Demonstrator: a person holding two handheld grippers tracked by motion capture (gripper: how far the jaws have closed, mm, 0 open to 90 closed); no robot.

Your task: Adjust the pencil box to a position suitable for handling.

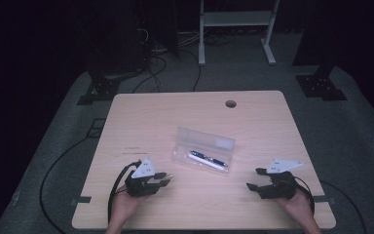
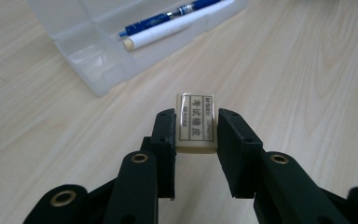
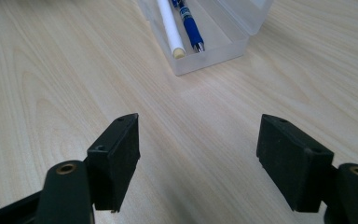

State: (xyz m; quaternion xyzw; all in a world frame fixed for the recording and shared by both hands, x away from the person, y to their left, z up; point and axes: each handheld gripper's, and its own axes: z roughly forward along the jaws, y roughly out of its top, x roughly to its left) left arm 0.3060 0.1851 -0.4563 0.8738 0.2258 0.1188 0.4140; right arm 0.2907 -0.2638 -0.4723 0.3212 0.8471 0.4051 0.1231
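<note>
A small cream eraser (image 2: 196,122) with a printed label of dark characters stands upright on its short end, clamped on both sides between the jaws of the left gripper (image 1: 164,179), above the wooden table (image 1: 253,117) near its front left corner. A clear plastic pencil case (image 1: 203,150) lies open at the table's middle, holding a blue pen (image 1: 205,157) and a white pen (image 1: 205,162) side by side

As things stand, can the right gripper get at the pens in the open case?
Probably yes. The right gripper stands open with nothing between its jaws, and only bare table lies between it and the clear case. The lid is up, so the white pen and blue pen lie exposed.
</note>
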